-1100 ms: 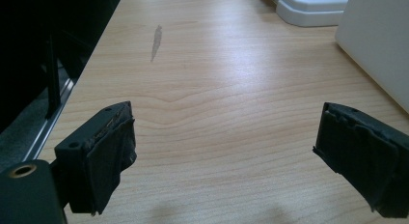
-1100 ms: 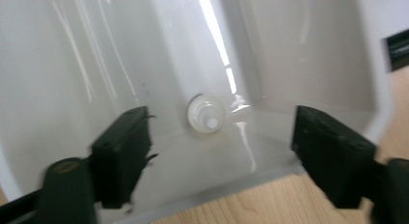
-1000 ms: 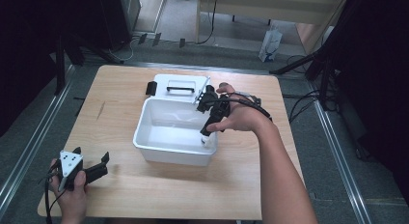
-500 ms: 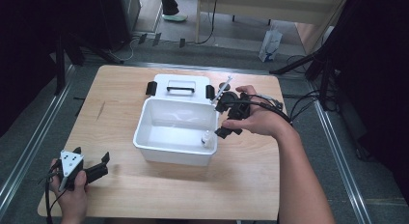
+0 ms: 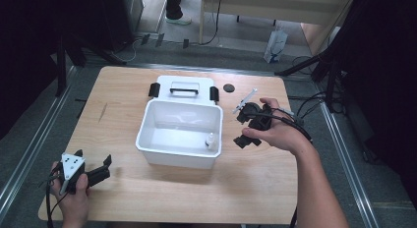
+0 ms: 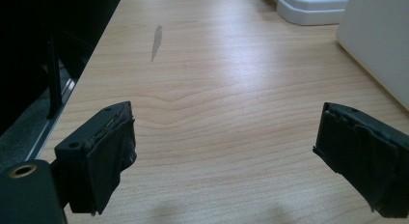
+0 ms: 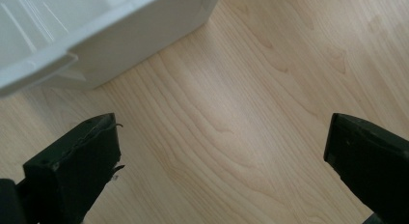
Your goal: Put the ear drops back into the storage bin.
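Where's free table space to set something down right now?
Bare wood left of the white bin, up to the left gripper, and along the near edge. Crowded right of the bin: right gripper, syringe, black cap. Lid fills the far side.

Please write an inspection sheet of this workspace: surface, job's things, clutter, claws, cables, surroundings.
Surface: wooden table, one dark streak.
Job's things: white bin holds a small bottle; its lid lies behind it.
Clutter: white syringe and black disc right of the lid.
Claws: left claw and right claw open, nothing held.
Cables: black cables trail from the right claw.
Surroundings: grey floor, a paper bag.
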{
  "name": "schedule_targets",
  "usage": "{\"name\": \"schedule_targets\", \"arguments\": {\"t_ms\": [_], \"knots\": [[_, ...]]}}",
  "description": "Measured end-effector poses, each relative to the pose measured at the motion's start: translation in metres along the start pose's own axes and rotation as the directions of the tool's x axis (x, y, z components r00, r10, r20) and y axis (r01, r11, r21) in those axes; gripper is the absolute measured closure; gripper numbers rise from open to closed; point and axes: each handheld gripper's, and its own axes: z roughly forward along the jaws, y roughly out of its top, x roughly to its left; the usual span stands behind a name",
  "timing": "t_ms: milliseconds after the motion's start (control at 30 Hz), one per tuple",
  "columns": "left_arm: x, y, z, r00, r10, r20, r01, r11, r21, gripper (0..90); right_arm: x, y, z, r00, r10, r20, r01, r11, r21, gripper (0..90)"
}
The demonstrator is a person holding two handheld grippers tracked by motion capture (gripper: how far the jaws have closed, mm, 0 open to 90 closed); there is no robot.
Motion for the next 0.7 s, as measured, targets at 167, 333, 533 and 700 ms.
{"name": "schedule_targets", "arguments": {"t_ms": [167, 333, 533, 700], "knots": [[0.000, 0.000, 0.000, 1.0000, 0.001, 0.000, -0.001, 1.0000, -0.001, 7.6, -0.003, -0.018, 0.006, 0.9993, 0.036, -0.002, -0.036, 0.999, 0.018, 0.0], [-0.001, 0.000, 0.000, 1.0000, -0.001, 0.000, 0.001, 1.0000, -0.002, 7.6, -0.006, -0.034, 0.009, 0.9975, 0.070, 0.001, -0.070, 0.997, 0.018, 0.0], [-0.001, 0.000, 0.000, 1.0000, -0.001, 0.000, 0.001, 1.0000, -0.003, 7.6, -0.011, -0.054, 0.014, 0.9949, 0.101, 0.002, -0.101, 0.995, 0.005, 0.0], [-0.001, 0.000, 0.000, 1.0000, -0.001, 0.000, 0.001, 1.0000, -0.003, 7.6, -0.014, -0.076, 0.019, 0.9888, 0.149, 0.003, -0.149, 0.989, 0.001, 0.0]]}}
